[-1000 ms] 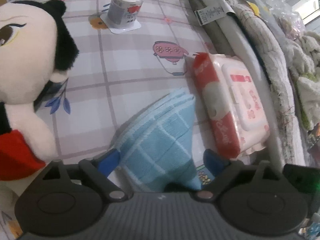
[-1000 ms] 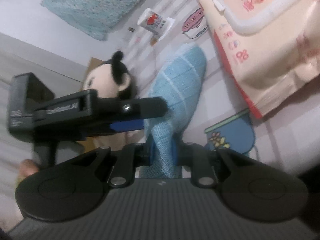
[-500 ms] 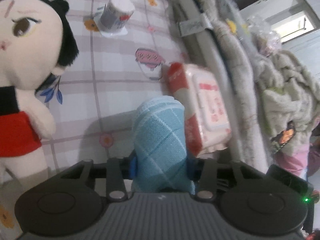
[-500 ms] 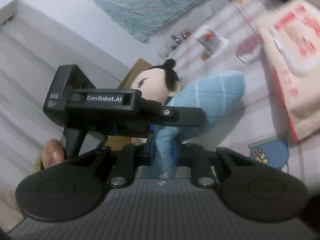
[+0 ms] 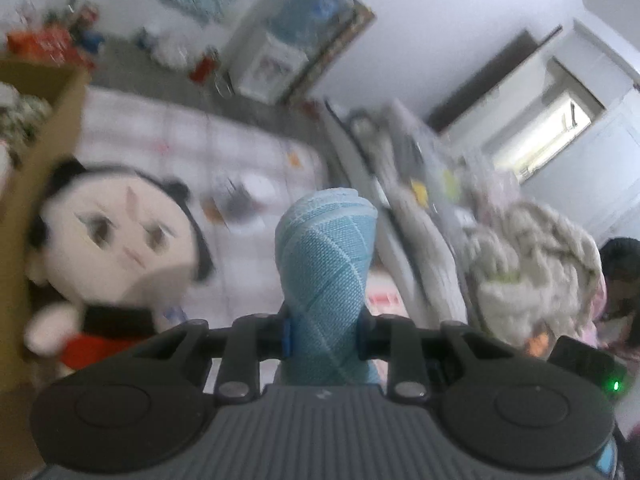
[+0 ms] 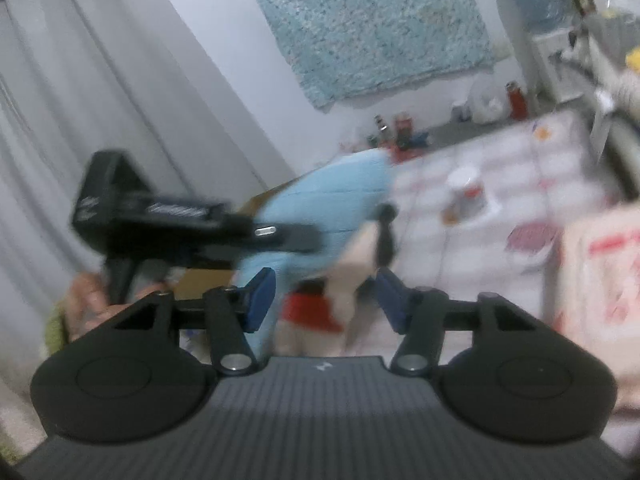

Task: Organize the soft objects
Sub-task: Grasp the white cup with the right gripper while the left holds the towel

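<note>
- Left wrist view: a checked bedsheet [image 5: 224, 148] carries a plush doll [image 5: 120, 236], bedding heaped alongside; the left gripper [image 5: 325, 334] pinches the rolled blue towel [image 5: 326, 256].
- Right wrist view: curtains [image 6: 80, 92] and a wall; the right gripper [image 6: 322, 300], its jaws just opening, stands spread and empty, the towel beyond it.

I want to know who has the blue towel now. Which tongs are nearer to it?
Left. The left tongs are shut on the towel. The right tongs have just been opening and stand open beside the towel, with nothing pressed between them.
</note>
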The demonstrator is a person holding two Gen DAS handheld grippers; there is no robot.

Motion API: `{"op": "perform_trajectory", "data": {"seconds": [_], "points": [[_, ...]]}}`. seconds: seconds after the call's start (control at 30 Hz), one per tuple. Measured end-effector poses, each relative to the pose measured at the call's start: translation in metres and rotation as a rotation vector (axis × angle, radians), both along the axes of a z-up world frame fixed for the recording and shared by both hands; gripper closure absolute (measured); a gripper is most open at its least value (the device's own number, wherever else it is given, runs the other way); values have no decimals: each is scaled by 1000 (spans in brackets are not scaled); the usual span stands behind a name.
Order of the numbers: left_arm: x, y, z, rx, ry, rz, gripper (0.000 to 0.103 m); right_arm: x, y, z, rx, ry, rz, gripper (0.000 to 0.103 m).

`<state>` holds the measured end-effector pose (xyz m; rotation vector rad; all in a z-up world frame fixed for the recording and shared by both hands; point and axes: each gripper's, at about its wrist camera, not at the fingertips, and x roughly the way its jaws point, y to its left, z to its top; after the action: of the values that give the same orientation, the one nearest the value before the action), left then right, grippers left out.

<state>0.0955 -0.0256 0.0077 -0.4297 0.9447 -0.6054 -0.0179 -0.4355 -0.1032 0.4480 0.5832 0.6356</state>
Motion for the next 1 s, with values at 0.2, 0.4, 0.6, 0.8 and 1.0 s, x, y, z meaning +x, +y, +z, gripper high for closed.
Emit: {"op": "perform_trajectory", "data": {"seconds": [0.2, 0.4, 0.6, 0.8, 1.0], "points": [[9, 38, 12, 8, -58, 109, 75, 98, 6, -17, -121, 57, -126, 34], [22, 56, 3, 3, -45, 156, 75, 203, 47, -75, -329, 127, -195, 33], [28, 73, -4, 7, -36, 184, 75, 262, 82, -122, -416, 170, -186, 32], [33, 80, -8, 21, -30, 196, 75, 272, 102, -132, -508, 111, -215, 49], [30, 84, -8, 28, -35, 206, 75, 274, 94, -130, -489, 116, -247, 56]]}}
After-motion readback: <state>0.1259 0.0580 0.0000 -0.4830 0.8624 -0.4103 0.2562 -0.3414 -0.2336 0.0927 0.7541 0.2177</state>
